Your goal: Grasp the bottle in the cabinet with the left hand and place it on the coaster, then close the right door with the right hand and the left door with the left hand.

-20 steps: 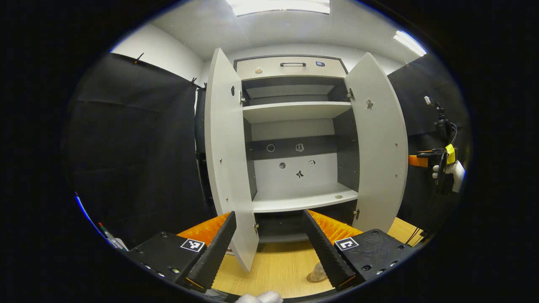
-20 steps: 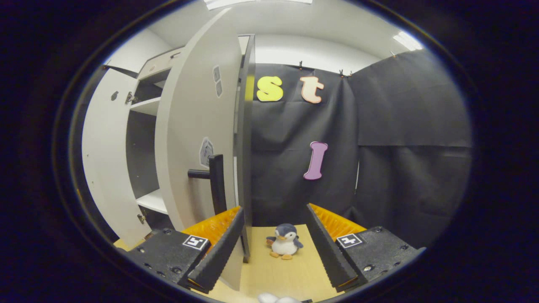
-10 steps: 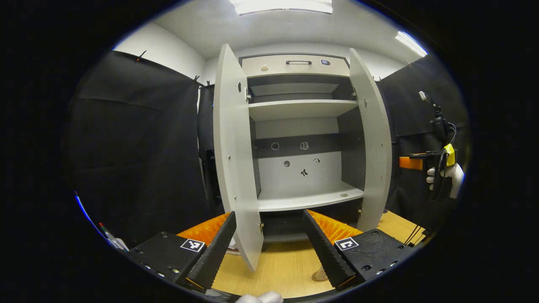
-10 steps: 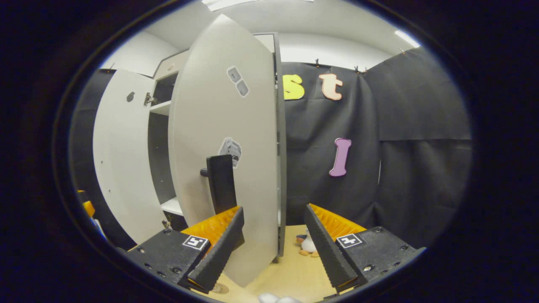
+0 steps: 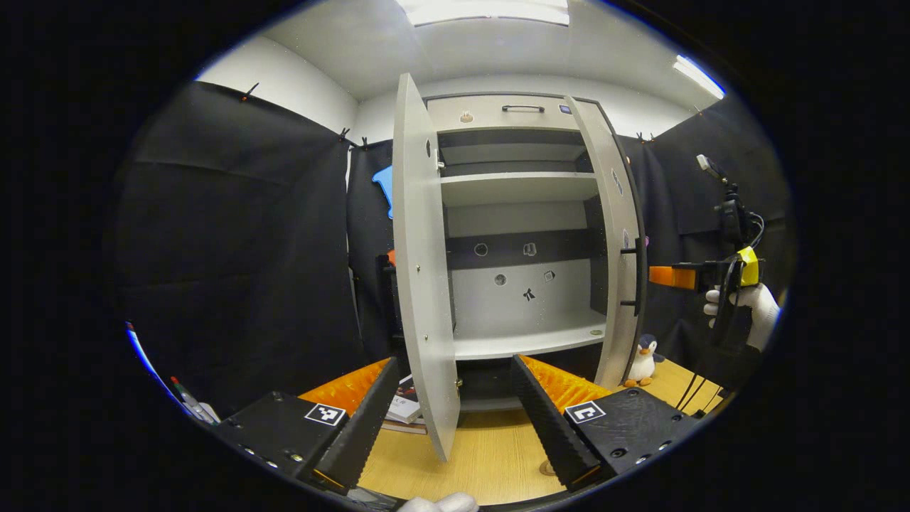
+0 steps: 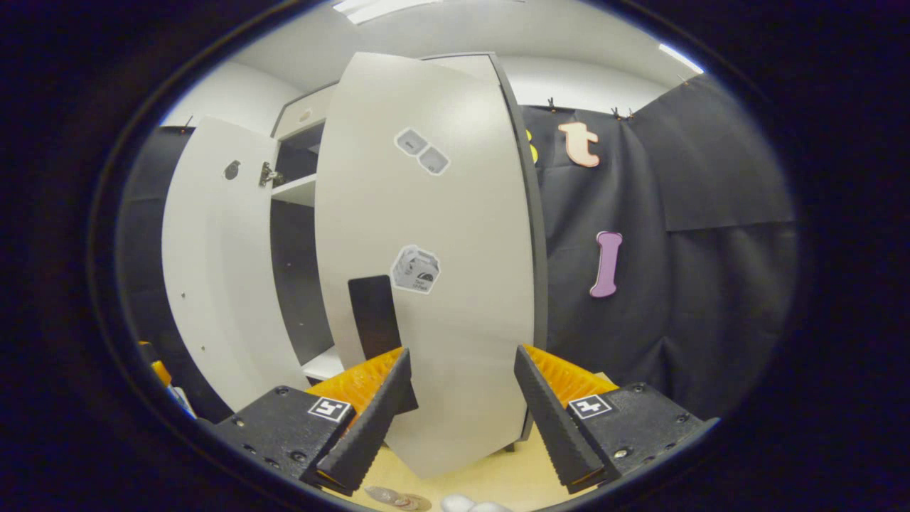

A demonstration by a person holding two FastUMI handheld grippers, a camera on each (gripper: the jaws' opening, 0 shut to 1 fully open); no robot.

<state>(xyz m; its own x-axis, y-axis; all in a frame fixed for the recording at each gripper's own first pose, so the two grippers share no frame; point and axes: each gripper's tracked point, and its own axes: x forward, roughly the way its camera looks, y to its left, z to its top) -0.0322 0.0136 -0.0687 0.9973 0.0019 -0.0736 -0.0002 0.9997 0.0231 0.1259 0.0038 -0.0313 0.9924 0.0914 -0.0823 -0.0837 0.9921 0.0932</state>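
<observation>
The cabinet stood with its left door wide open and its right door partway closed, its black handle just ahead of the right gripper, fingers apart and empty, same as the left gripper, with a penguin plush by the cabinet's foot.

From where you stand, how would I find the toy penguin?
Start at the tall pale cabinet on the wooden table. Follow its right door down to the foot. The toy penguin stands there on the table, the one soft, black-and-white figure among hard flat panels.
</observation>
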